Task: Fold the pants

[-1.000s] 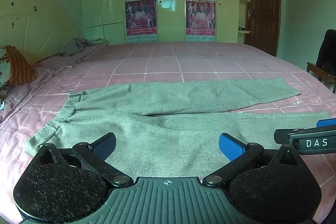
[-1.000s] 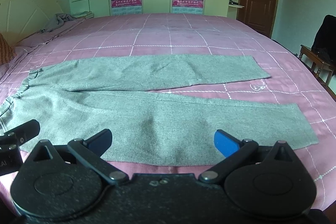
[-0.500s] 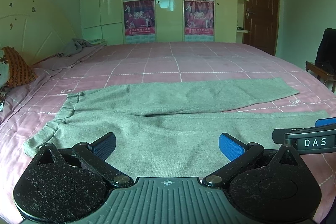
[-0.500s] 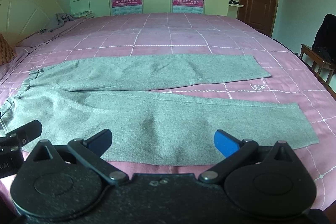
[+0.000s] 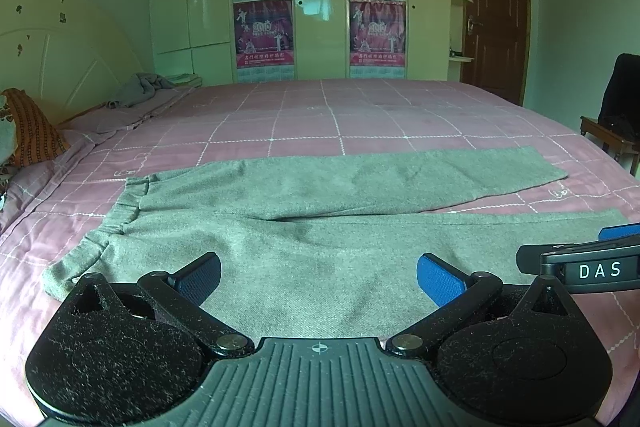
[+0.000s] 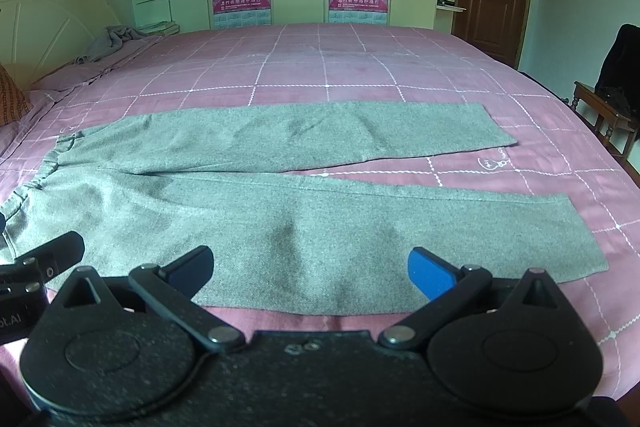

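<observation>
The grey woollen pants (image 6: 280, 211) lie flat and unfolded on the pink checked bed (image 6: 360, 67), legs spread rightward; bare quilt borders every edge; the left gripper (image 5: 318, 273) and right gripper (image 6: 310, 267) hover at the near leg's hem side, fingers released, grasping nothing; the waistband's near corner is cut off in the right wrist view.

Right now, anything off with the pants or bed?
Nothing damaged or spilled. The grey knit pants lie flat on the pink checked bedspread, legs splayed apart in a narrow V, with faint darker patches on the near leg. A crumpled grey cloth sits by the headboard.
</observation>
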Action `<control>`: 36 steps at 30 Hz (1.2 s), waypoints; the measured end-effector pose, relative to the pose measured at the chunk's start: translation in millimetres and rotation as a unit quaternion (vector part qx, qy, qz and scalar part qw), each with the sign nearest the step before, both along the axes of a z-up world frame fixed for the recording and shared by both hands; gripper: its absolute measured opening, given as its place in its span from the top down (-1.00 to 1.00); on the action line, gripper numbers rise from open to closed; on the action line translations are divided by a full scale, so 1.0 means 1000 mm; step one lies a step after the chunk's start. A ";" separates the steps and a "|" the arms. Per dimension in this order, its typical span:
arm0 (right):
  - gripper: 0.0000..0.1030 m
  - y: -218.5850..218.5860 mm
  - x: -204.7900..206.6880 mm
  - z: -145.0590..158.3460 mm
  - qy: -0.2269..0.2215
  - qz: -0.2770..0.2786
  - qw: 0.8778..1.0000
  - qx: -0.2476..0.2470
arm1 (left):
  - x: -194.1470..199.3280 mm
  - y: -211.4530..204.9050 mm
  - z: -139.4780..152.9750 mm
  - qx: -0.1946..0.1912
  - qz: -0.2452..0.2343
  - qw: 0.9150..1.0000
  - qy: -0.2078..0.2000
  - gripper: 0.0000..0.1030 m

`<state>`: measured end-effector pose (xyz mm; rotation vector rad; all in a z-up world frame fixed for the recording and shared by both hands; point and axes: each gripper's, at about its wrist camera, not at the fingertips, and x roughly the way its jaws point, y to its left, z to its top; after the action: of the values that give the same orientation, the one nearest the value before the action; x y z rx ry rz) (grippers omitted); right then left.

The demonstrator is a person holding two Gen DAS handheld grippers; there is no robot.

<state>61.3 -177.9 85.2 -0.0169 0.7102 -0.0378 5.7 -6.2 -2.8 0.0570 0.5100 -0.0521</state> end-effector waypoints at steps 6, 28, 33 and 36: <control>-0.99 0.001 -0.001 0.000 0.001 0.001 1.000 0.001 | -0.001 -0.001 -0.001 -0.001 0.000 1.000 0.001 -1.00; -0.99 0.003 -0.002 -0.003 0.003 0.013 1.000 0.002 | -0.004 0.004 -0.003 -0.024 0.003 1.000 0.008 -1.00; -0.99 0.000 0.002 -0.001 -0.008 0.035 0.999 0.017 | 0.011 0.017 -0.005 -0.033 0.027 0.999 0.019 -1.00; -0.99 0.002 0.020 0.002 -0.002 0.073 0.997 0.026 | 0.039 0.044 -0.003 -0.056 0.027 0.998 0.031 -1.00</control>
<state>81.6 -175.9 86.8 -0.0186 0.7039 0.1211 45.0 38.0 -5.8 -0.0677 0.5694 -0.0301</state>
